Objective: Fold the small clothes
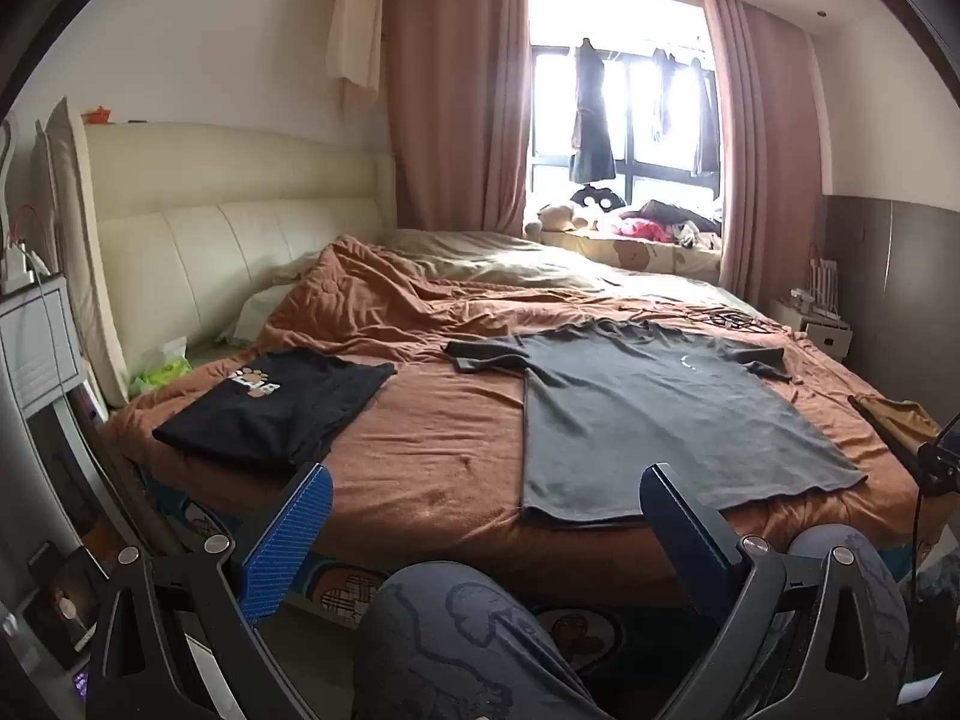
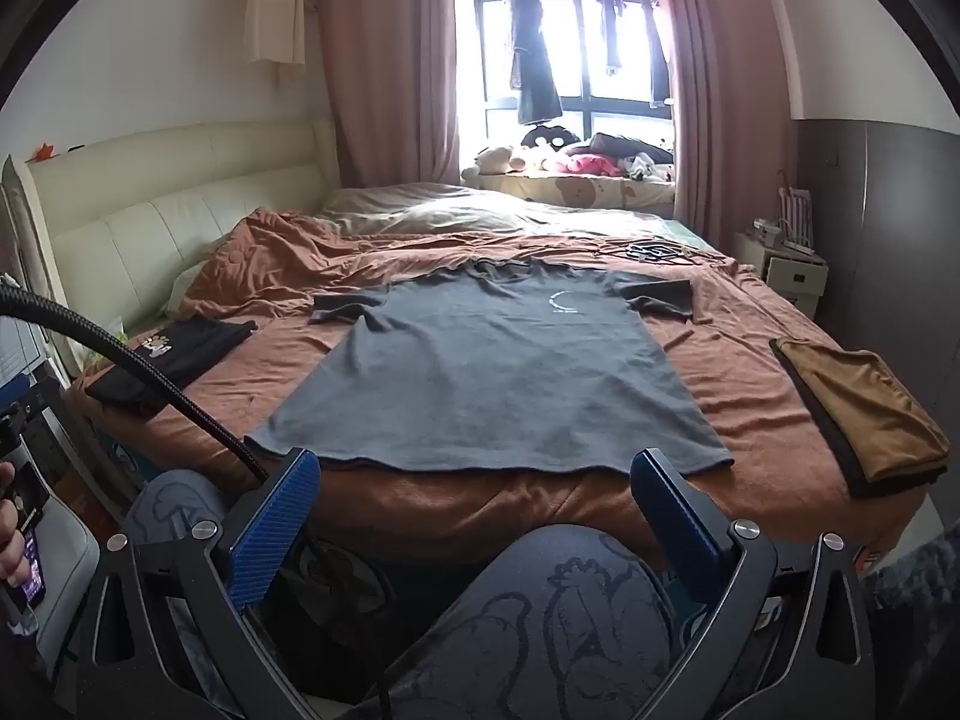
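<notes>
My knee (image 2: pixel 558 600) sits under both claws, left (image 1: pixel 486 534) and right (image 2: pixel 474 516), spread wide and empty; I should pinch the grey T-shirt's (image 2: pixel 480 378) hem corners evenly.

Both wrist cameras sit low at the foot side of the bed (image 1: pixel 420 456), above the person's knees, facing across it toward the window (image 2: pixel 570 60), tilted slightly down. The left view stands further left, nearer the headboard (image 1: pixel 240 228). Both share the grey shirt (image 2: pixel 480 378), black shirt (image 1: pixel 282 408) and curtains (image 1: pixel 456 108).
</notes>
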A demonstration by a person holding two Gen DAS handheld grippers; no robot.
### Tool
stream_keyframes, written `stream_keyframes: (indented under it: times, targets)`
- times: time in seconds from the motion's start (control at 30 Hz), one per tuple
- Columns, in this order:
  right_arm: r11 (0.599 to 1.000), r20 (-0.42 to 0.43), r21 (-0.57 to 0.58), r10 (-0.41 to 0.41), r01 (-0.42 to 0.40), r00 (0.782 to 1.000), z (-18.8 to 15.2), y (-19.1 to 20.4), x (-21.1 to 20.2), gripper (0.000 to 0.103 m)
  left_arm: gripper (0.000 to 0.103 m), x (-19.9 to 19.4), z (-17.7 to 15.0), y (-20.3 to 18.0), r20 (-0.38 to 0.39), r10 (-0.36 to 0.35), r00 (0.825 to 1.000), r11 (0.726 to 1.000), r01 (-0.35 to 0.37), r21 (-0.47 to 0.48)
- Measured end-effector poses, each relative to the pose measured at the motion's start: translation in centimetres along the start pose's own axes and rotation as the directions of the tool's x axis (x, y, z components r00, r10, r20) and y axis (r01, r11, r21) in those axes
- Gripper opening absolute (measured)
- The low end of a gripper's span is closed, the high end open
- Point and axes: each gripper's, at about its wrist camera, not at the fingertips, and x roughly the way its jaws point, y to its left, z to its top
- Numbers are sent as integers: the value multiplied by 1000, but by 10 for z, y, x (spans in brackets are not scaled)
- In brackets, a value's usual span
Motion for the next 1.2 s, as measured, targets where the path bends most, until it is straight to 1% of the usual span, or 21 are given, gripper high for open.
stream_keyframes:
  times: [0.07, 0.1, 0.17, 0.2, 0.3, 0.43, 0.5, 1.0, 1.2]
  targets:
    - [1000, -3, -11, -3, 3, 1000, 1, 3, 0, 103, 103, 0, 0, 1, 6, 14, 1000, 1000, -14, 4]
    - [1000, -2, -7, -4, 4, 1000, 2, 4, 1, 103, 103, 1, 1, -4, -4, 11, 1000, 999, -10, 52]
    - [1000, -6, 2, -4, 4, 1000, 2, 5, 3, 103, 103, 3, 0, -3, -4, -5, 1000, 999, 5, 38]
    - [1000, 9, 17, 8, -8, 1000, -2, 0, -1, 103, 103, 4, 0, -4, -3, -7, 1000, 999, 7, 36]
    - [1000, 5, 23, 8, -9, 1000, -2, 2, -4, 103, 103, 0, 0, 1, 11, -14, 1000, 1000, 14, -2]
    - [1000, 1, 21, 12, -12, 1000, 0, 1, -5, 103, 103, 2, 4, 9, 3, -19, 1000, 1000, 19, -10]
    - [1000, 6, 19, 14, -14, 1000, -1, 0, -7, 103, 103, -2, 2, 4, 3, -15, 1000, 1000, 15, -4]
    - [1000, 14, 6, 13, -13, 1000, -3, 3, -7, 103, 103, -6, -1, -3, 13, -32, 999, 999, 32, 12]
    - [1000, 29, 13, 9, -10, 1000, -5, 3, -9, 103, 103, -8, -2, 0, 19, -34, 999, 999, 34, -2]
